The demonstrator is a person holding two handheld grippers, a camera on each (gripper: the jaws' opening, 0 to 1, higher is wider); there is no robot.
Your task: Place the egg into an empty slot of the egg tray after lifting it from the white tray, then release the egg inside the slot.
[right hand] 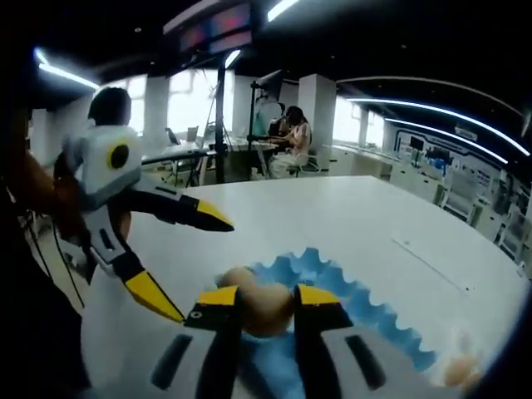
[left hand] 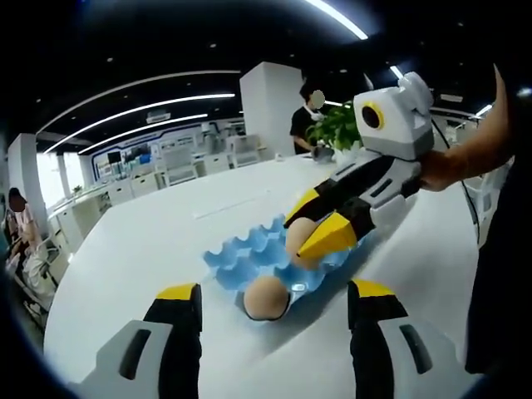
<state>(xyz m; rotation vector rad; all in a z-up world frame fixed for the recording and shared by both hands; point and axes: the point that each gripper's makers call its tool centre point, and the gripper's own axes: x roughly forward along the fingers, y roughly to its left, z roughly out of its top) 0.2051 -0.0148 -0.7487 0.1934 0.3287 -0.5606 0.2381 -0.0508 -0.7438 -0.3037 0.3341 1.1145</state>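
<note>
A blue egg tray (left hand: 241,253) lies on the white table (left hand: 166,233). One tan egg (left hand: 266,298) sits in its nearest slot, between the wide-apart jaws of my open left gripper (left hand: 274,289). My right gripper (left hand: 295,239) comes in from the right, shut on a second egg (left hand: 296,234) low over the tray's right side. In the right gripper view, the right gripper (right hand: 268,296) pinches that egg (right hand: 268,312) above the blue tray (right hand: 374,312), with another egg (right hand: 237,278) just behind. The left gripper (right hand: 195,266) hangs open at the left.
A person's hand (left hand: 445,166) holds the right gripper. Someone stands by a green plant (left hand: 337,125) at the table's far end, and people sit at desks (right hand: 291,137) beyond. A blurred tan shape (right hand: 460,370) lies at the lower right edge.
</note>
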